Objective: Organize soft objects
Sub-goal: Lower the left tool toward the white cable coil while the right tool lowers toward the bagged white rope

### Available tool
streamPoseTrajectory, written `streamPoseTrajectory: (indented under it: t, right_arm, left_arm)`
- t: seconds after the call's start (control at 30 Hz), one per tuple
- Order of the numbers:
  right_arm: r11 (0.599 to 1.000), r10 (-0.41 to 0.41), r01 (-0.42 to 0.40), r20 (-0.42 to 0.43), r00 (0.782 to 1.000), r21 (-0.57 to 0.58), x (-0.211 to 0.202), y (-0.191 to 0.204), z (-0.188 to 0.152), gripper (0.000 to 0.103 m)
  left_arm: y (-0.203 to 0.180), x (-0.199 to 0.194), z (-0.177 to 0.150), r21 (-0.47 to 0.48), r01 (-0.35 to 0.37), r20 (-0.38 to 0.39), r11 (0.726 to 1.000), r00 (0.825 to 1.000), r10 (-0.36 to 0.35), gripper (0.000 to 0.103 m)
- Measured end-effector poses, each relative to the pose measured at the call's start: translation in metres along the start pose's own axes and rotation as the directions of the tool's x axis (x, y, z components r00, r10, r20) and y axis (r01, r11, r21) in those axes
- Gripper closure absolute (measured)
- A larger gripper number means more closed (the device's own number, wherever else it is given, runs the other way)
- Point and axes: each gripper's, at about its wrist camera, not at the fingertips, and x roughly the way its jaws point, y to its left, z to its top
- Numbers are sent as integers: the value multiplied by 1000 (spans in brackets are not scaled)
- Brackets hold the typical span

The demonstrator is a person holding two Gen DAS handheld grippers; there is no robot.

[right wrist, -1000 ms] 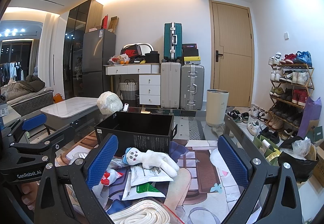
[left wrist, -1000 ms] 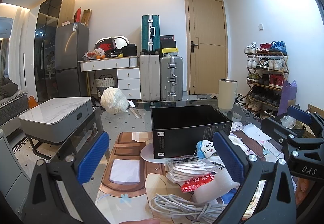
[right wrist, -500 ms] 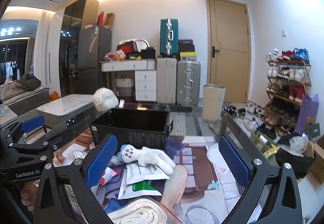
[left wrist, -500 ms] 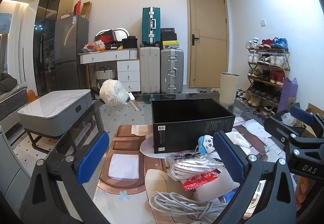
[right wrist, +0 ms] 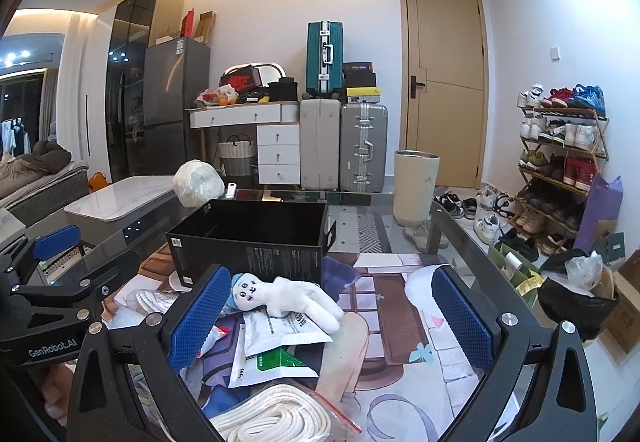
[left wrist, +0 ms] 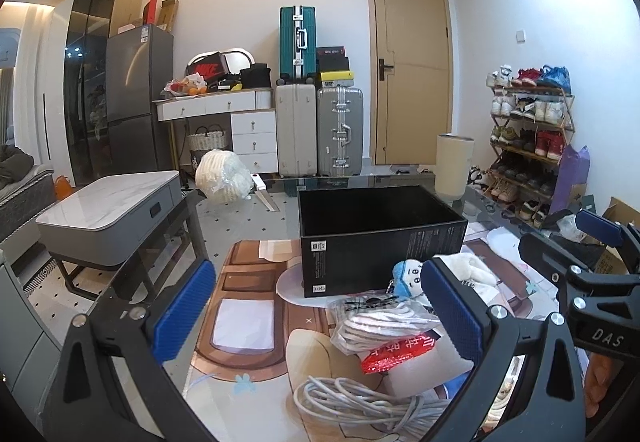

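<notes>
A white plush doll with a blue cap (right wrist: 286, 296) lies in front of an open black box (right wrist: 256, 242) on the table; the doll's head (left wrist: 408, 276) also shows in the left wrist view, before the box (left wrist: 376, 238). My right gripper (right wrist: 328, 316) is open, above and just short of the doll. My left gripper (left wrist: 316, 312) is open and empty, left of the pile. A bagged white rope (right wrist: 272, 418), a grey cable coil (left wrist: 360, 402), a bagged striped cloth (left wrist: 380, 318), a red packet (left wrist: 400, 352) and white pouches (right wrist: 280, 334) lie nearby.
A printed mat (left wrist: 244, 322) covers the glass table. A white bagged bundle (left wrist: 224, 182) sits at the table's far edge. A grey side table (left wrist: 108, 214) stands to the left. A cream bin (right wrist: 414, 186), suitcases and a shoe rack (right wrist: 560, 170) stand beyond.
Both grippers have tilted down and moved a little forward toward the pile. The doll and box sit lower and nearer in both views. Nothing was gripped.
</notes>
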Motion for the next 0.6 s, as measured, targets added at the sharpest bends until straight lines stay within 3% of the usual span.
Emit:
streamPoseTrajectory:
  t: [0.07, 0.13, 0.2, 0.27, 0.3, 0.43, 0.6]
  right_arm:
    - [1000, -17, 16, -69, 997, -18, 10, 2, 4, 1]
    - [1000, -5, 3, -169, 986, -13, 20, 1, 10, 1]
    - [999, 34, -27, -259, 965, 33, 22, -4, 18, 1]
    - [996, 70, -49, -326, 943, 71, 23, -9, 23, 1]
    - [994, 88, -54, -393, 915, 96, 25, -12, 24, 1]
    - [981, 181, -115, -520, 835, 157, 26, -17, 13, 1]
    - [967, 248, -157, -622, 743, 199, 28, -13, -14, 2]
  left_arm:
    - [-2, 3, 0, 10, 0, -23, 1000, 1000, 0, 0]
    - [-6, 15, 4, 44, 50, -123, 998, 991, -44, 0]
    - [-5, 20, 12, 40, 32, -180, 999, 983, -25, 0]
    - [-3, 19, 20, 22, 75, -222, 997, 973, -68, 0]
    - [-4, 19, 22, 31, 86, -240, 996, 968, -76, 0]
    - [-6, 18, 26, 60, 122, -331, 991, 939, -96, 1]
    - [-11, 14, 16, 93, 161, -418, 983, 902, -108, 1]
